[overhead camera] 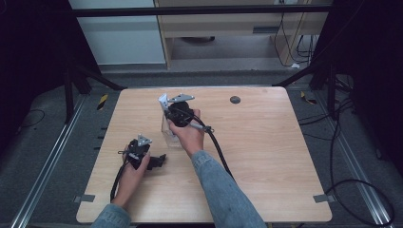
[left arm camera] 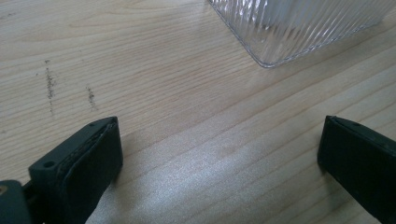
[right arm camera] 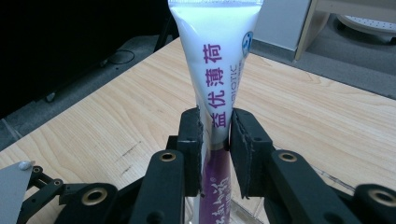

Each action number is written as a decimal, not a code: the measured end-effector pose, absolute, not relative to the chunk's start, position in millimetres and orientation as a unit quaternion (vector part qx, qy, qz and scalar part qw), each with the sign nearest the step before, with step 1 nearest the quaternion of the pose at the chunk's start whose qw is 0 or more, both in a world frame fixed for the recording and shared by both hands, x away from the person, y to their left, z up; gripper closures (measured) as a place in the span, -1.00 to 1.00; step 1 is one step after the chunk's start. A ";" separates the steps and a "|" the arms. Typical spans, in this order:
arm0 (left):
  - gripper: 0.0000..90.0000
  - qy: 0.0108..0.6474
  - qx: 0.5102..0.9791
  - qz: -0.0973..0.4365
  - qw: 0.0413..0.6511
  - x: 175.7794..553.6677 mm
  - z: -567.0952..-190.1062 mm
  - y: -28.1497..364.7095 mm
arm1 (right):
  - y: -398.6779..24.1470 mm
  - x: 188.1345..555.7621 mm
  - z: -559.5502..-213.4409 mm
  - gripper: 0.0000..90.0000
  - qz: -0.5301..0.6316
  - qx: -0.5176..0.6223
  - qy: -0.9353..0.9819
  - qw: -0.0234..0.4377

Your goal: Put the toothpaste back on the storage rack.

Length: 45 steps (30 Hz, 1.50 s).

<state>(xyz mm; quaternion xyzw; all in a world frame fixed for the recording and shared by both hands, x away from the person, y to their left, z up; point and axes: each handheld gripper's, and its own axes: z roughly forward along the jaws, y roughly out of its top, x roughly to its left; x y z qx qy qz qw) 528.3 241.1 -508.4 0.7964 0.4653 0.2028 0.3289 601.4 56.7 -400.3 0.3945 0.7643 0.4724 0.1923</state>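
— Black jaws right up close in the right gripper view: the right gripper (right arm camera: 215,140) is clamped on a white and purple tube (right arm camera: 217,70), pads pressing its narrow middle from both sides.

— And the tube stands upright, flat crimped end at the top, purple lettering running down it.

— Its lower end drops behind the jaws into a clear ribbed glass container (left arm camera: 299,28) (I can't tell whether it touches the bottom).

— From the high view, the right gripper (overhead camera: 178,114) sits over that container (overhead camera: 170,135) near the middle of the wooden table (overhead camera: 266,156), grey plate on top, cable trailing back past the denim sleeve (overhead camera: 223,190).

— Left side now. The left gripper (overhead camera: 142,154) rests low on the table, just beside the container, a hand (overhead camera: 129,178) wrapped round it.

— Its own view shows the left gripper (left arm camera: 219,154) gaping, jaws far apart, nothing but bare wood between them.

— Container corner sits at the top of that view, apart from both jaws.

— One small dark round disc (overhead camera: 235,99) lies at the table's far edge, well apart from everything.
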 end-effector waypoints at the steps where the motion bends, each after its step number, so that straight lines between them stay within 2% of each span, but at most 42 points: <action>1: -1.00 0.465 0.796 0.203 0.329 528.3 -508.4 241.1 | 56.3 601.2 -400.1 0.64 0.472 0.395 0.764 0.192; 26: -1.00 0.465 0.796 0.203 0.329 528.3 -508.4 241.1 | 49.0 598.2 -400.3 0.58 0.469 0.397 0.767 0.186; 45: -1.00 0.466 0.796 0.203 0.329 528.3 -508.4 241.0 | 28.1 588.1 -392.1 0.56 0.458 0.393 0.773 0.195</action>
